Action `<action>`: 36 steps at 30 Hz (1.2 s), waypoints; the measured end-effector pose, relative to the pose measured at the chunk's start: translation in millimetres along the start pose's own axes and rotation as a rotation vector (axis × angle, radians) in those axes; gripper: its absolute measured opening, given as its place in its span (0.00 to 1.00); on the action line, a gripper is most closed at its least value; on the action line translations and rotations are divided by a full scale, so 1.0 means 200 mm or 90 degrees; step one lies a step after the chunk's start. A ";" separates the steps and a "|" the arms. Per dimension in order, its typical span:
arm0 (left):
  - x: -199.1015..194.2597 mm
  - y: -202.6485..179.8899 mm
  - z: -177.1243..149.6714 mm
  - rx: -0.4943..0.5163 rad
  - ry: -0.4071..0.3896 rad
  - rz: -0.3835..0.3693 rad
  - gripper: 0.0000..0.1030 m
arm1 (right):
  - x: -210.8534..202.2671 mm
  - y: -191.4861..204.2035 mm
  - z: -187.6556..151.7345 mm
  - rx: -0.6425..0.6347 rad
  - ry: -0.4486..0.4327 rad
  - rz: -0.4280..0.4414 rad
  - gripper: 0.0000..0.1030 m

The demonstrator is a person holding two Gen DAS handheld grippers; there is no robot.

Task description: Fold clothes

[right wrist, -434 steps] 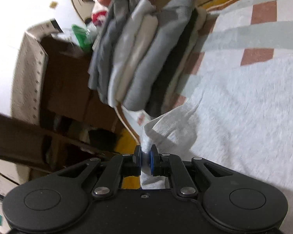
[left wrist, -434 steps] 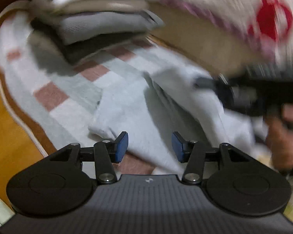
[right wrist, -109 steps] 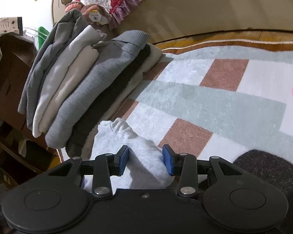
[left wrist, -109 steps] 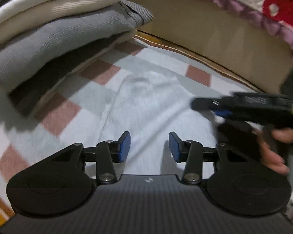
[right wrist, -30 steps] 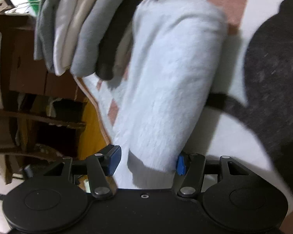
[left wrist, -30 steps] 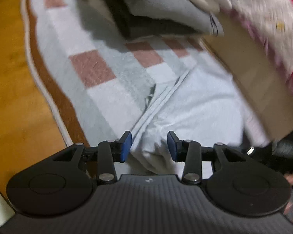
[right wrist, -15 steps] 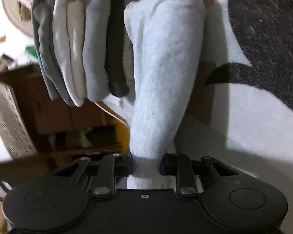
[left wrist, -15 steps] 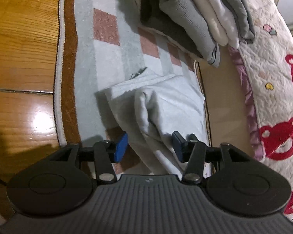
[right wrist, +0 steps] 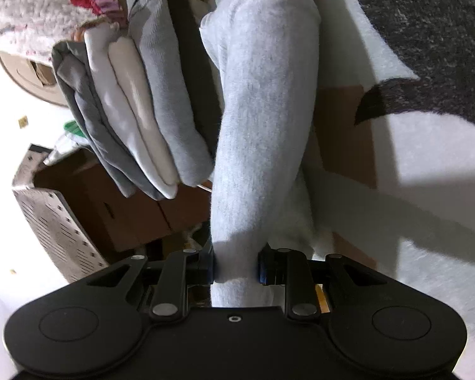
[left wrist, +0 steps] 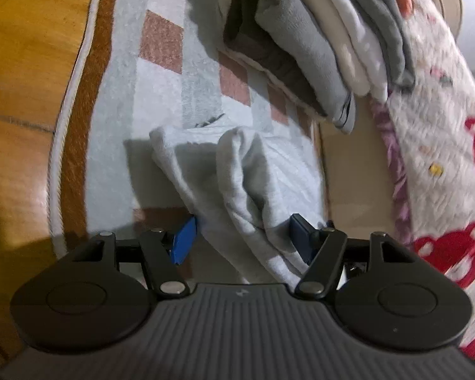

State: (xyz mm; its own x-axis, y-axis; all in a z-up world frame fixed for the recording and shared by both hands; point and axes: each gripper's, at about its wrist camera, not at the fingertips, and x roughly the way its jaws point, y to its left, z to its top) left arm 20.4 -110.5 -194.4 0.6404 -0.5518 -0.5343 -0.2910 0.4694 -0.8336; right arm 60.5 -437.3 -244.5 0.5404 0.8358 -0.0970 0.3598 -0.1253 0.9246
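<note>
Stack of folded clothes (right wrist: 148, 101) beside light grey garment (right wrist: 262, 126) on checked rug (left wrist: 161, 72); right gripper (right wrist: 236, 267) clamps the garment's fold; left gripper (left wrist: 242, 237), jaws just widening, straddles it loosely.

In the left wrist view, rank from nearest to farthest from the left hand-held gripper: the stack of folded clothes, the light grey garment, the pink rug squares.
From the left hand-held gripper:
1. Light grey garment: lies between its open jaws, centre.
2. Pink rug squares: beyond the garment, centre and left.
3. Stack of folded clothes: top, right of centre, overlapping the farthest squares.
</note>
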 end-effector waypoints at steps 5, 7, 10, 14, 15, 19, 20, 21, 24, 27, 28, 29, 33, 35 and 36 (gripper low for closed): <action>0.03 0.01 -0.02 -0.063 0.006 -0.016 0.68 | 0.01 -0.01 -0.01 0.045 0.001 0.023 0.28; 0.05 0.01 -0.01 -0.064 0.002 -0.018 0.69 | 0.00 -0.02 -0.01 0.061 0.003 0.029 0.28; 0.07 0.00 0.02 -0.055 -0.011 -0.016 0.67 | -0.01 -0.03 -0.02 0.061 0.015 0.015 0.28; 0.08 -0.06 0.08 0.046 -0.013 -0.020 0.24 | 0.00 -0.01 -0.02 0.045 0.041 0.009 0.27; 0.07 -0.09 0.09 0.091 -0.016 -0.008 0.22 | -0.01 0.01 -0.01 0.024 0.048 -0.004 0.27; 0.05 -0.22 0.10 0.271 -0.038 0.040 0.17 | -0.06 0.20 -0.02 -0.166 0.056 -0.177 0.44; 0.05 -0.23 0.10 0.284 -0.036 0.045 0.17 | -0.10 0.24 -0.04 -0.217 0.038 -0.222 0.48; 0.05 -0.24 0.11 0.291 -0.033 0.050 0.16 | -0.13 0.27 -0.05 -0.255 0.008 -0.250 0.49; 0.06 -0.23 0.12 0.314 -0.027 0.065 0.16 | -0.21 0.29 -0.02 -0.308 -0.068 -0.301 0.51; 0.08 -0.26 0.08 0.390 -0.031 0.084 0.16 | -0.24 0.23 0.06 -0.285 -0.101 -0.295 0.51; 0.08 -0.27 0.07 0.416 -0.033 0.089 0.16 | -0.25 0.20 0.08 -0.274 -0.110 -0.290 0.51; 0.09 -0.27 0.06 0.434 -0.033 0.093 0.16 | -0.25 0.19 0.10 -0.270 -0.120 -0.287 0.51; 0.12 -0.24 0.07 0.444 -0.026 0.114 0.16 | -0.17 0.21 0.15 -0.315 -0.136 -0.280 0.53; 0.14 -0.21 0.09 0.440 -0.024 0.123 0.20 | -0.13 0.20 0.19 -0.338 -0.150 -0.265 0.59; 0.15 -0.19 0.10 0.436 -0.022 0.127 0.22 | -0.10 0.20 0.20 -0.349 -0.156 -0.257 0.61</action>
State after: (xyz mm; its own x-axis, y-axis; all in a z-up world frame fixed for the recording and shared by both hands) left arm 64.6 -131.9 -175.3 0.6475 -0.3934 -0.6527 0.0996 0.8928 -0.4393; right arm 94.5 -480.9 -220.4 0.6246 0.6080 -0.4900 0.1691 0.5073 0.8450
